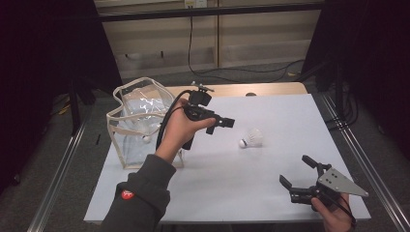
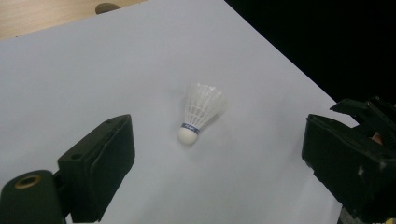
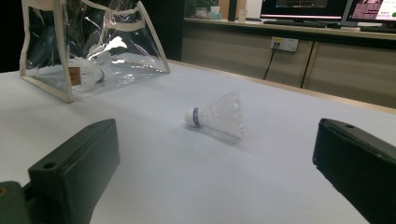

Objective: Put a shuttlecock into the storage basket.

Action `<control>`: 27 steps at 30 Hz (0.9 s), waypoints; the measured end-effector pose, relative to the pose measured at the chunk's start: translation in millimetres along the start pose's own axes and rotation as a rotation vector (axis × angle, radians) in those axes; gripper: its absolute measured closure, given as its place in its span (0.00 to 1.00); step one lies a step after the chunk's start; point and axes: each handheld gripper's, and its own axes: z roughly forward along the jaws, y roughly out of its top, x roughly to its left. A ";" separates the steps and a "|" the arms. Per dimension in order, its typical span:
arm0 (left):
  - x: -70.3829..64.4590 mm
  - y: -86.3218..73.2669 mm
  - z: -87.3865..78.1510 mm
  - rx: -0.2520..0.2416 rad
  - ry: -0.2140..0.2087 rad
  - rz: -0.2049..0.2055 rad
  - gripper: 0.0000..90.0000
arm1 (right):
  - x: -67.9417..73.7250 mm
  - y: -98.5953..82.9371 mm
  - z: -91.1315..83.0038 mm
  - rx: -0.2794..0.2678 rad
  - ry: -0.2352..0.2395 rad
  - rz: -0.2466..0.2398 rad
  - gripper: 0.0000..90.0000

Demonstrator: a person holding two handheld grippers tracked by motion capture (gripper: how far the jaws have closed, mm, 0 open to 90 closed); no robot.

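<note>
White sheeting covers the table (image 1: 270, 193), on whose middle a shuttlecock (image 1: 251, 138) lies on its side, free for taking, while the left gripper (image 1: 227, 123) is held open just left of it and the right gripper (image 1: 297, 171) waits open at the near right, well apart from the clear bag (image 1: 138, 121) standing at the left.

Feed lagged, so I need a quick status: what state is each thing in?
Shuttlecock: on its side on the table, free.
Clear bag: upright, top open, another shuttlecock inside.
Left gripper: open, empty, above the table.
Right gripper: open, empty.
</note>
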 end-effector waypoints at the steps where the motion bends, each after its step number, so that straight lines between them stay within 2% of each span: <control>1: 0.4 -0.8 1.2 0.000 -0.001 -0.001 0.10 | -0.2 0.1 0.6 -0.002 0.001 0.003 0.01; 4: 1.2 -3.6 5.2 -0.004 -0.010 -0.005 0.10 | -0.2 0.1 2.4 0.002 0.005 0.000 0.01; 13: 0.6 -8.5 15.1 -0.010 -0.003 0.000 0.10 | 0.7 0.4 5.1 0.000 0.008 0.010 0.01; 18: 1.1 -12.7 24.6 -0.009 -0.018 -0.007 0.09 | -0.4 0.6 5.5 -0.003 0.010 0.015 0.01; 27: 1.4 -20.4 34.2 -0.009 -0.029 -0.006 0.06 | -0.6 -0.1 2.9 0.004 0.008 0.000 0.01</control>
